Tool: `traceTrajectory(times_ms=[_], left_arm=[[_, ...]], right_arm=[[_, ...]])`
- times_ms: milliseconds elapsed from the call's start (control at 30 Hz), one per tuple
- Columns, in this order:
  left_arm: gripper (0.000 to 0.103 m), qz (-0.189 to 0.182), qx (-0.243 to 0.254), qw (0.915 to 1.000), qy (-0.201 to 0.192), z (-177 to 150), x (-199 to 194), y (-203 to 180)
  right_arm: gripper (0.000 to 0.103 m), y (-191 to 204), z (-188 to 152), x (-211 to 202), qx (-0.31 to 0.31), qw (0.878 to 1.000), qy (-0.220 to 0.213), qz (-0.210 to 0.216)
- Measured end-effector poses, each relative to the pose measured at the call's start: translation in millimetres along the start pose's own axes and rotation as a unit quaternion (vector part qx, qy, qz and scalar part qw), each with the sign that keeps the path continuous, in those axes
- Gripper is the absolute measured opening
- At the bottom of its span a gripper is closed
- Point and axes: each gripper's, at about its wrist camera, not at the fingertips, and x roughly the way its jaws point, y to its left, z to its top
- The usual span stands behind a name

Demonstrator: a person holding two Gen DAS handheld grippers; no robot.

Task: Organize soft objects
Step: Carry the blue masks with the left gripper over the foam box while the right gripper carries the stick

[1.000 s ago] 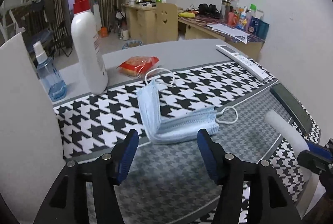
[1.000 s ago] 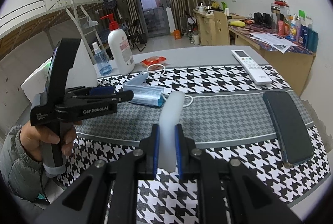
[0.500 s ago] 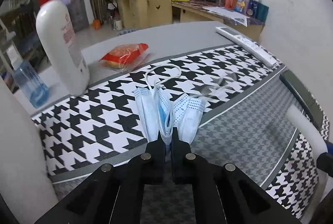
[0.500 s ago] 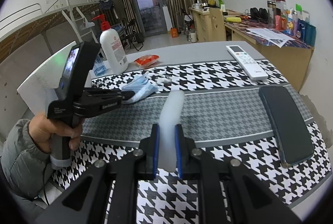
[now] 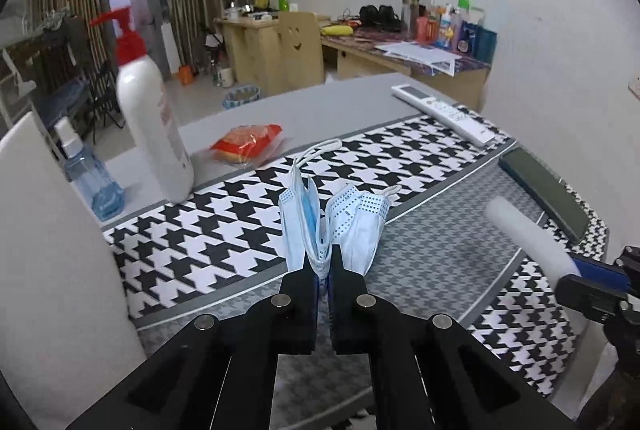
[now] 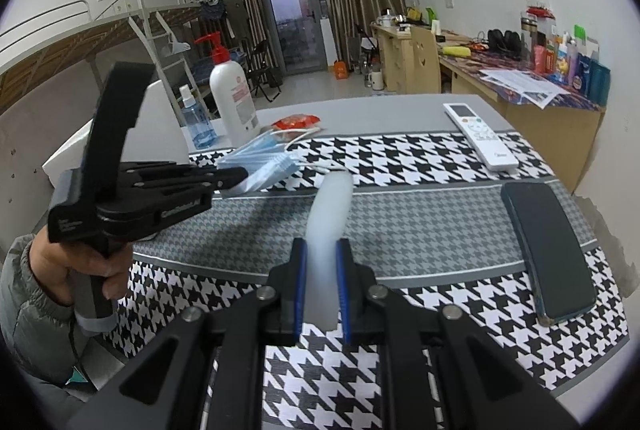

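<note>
My left gripper (image 5: pixel 323 262) is shut on a stack of light blue face masks (image 5: pixel 320 214), lifted off the houndstooth mat (image 5: pixel 420 166) with the ear loops hanging free. The masks also show in the right wrist view (image 6: pixel 260 166), pinched in the left gripper (image 6: pixel 240 175). My right gripper (image 6: pixel 321 254) is shut on a white foam cylinder (image 6: pixel 330 214), held above the mat's grey band. The cylinder shows at the right of the left wrist view (image 5: pixel 528 234).
On the table stand a white pump bottle (image 5: pixel 150 118) and a blue spray bottle (image 5: pixel 90 174), with a red snack packet (image 5: pixel 248 144), a white remote (image 5: pixel 444 114) and a dark phone (image 6: pixel 548 250). A white box (image 5: pixel 44 270) stands at the left.
My left gripper closed on the mask stack and has raised it off the mat; the masks now fan upright. The right gripper still holds the foam cylinder, nearly still.
</note>
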Motion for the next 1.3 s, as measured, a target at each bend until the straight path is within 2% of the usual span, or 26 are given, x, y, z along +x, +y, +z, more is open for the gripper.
traceTrajectory(times_ms=[733, 933, 1300], left_arm=[[0.004, 0.021, -0.015, 0.9959, -0.086, 6, -76, 10], [0.004, 0.034, -0.008, 0.9948, -0.096, 5, -82, 12], [0.004, 0.030, -0.014, 0.9922, -0.120, 9, -101, 17]], right_arm=[[0.018, 30, 19, -12, -0.032, 0.999, -0.032, 0.001], [0.018, 36, 25, -14, -0.034, 0.999, -0.039, 0.003], [0.018, 47, 35, -17, -0.041, 0.998, -0.050, 0.007]])
